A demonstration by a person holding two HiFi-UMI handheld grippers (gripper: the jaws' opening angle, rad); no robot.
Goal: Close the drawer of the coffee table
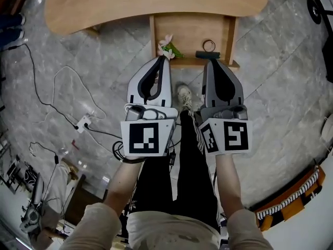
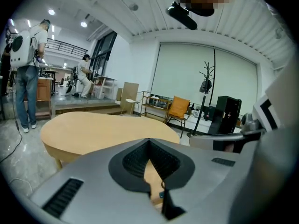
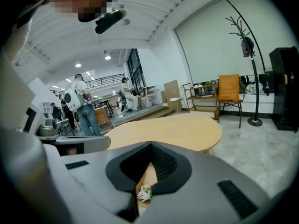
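At the table's (image 1: 156,4) near edge, the drawer (image 1: 190,33) stands pulled out toward the person, its travel running straight back under the top. The left gripper (image 1: 164,59) and right gripper (image 1: 210,62), both clenched empty, sit equally near its front.

Drawer (image 1: 191,35) juts out beneath the coffee table (image 1: 130,1).

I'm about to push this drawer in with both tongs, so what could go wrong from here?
The white-and-green item lies at the front left corner of the drawer, right by the shut left tongs; it could get knocked out or pinched. The ring by the shut right tongs may be hit likewise. An uneven push might skew the drawer.
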